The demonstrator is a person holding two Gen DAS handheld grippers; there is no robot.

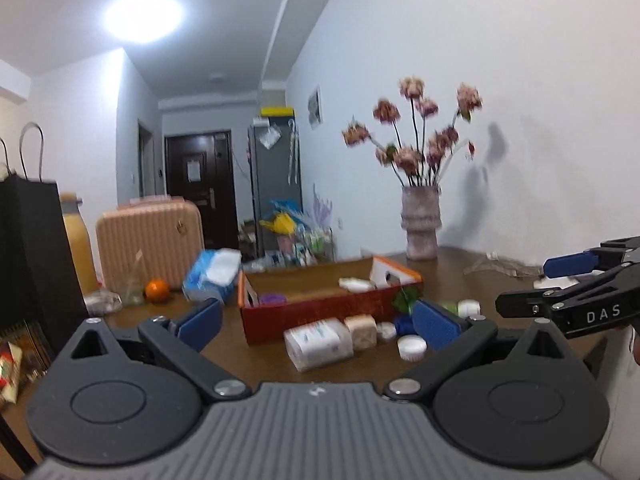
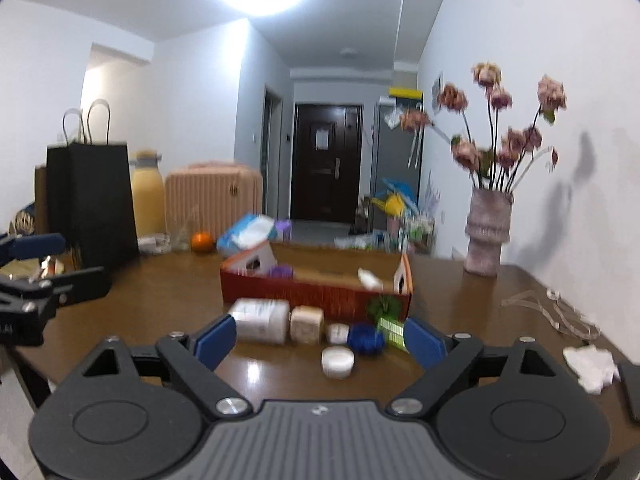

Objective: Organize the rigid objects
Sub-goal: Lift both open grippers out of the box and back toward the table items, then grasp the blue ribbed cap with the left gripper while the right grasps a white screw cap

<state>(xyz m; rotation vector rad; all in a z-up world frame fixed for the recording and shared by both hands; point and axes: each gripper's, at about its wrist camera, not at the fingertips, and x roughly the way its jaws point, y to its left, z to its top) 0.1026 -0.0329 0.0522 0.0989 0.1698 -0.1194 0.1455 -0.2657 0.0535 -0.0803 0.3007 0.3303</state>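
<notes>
While both tools stand short of the clutter, nothing is gripped yet; the lines below cover the pick in hand.

Left gripper [image 1: 318, 322]: jaws spread wide, nothing between the blue pads; it faces the loose items from the near table edge.

Right gripper [image 2: 318, 340]: jaws spread wide, empty; the white jar [image 2: 338, 361] lies just ahead, between the lines of its 2 fingers.

Target items: a white bottle [image 2: 260, 319] on its side, a beige cube [image 2: 306, 323], a small white cap [image 2: 337, 332], a blue puck [image 2: 365, 338] and a green pack [image 2: 390, 330], all in a row just in front of the red box [image 2: 316, 294].

Destination: judged to be the red box, open-topped, already holding a purple item [image 2: 281, 271] and a white tube [image 2: 370, 279].

Step in hand: approach and pick 1 loose item per tool.

Technique: straddle 1 item only, close across its flat or round sides, then lift clear before travelling over the box wall.

Crowding: the row items sit touching or just beside each other; a wide jaw may nudge a neighbour.

Edges: the table [image 2: 160, 300] front edge is near the jar; avoid pushing items toward it.

Open room: bare wood to the right of the box, up to the vase [image 2: 487, 232]; the black bag [image 2: 94, 200] limits the left side.
</notes>
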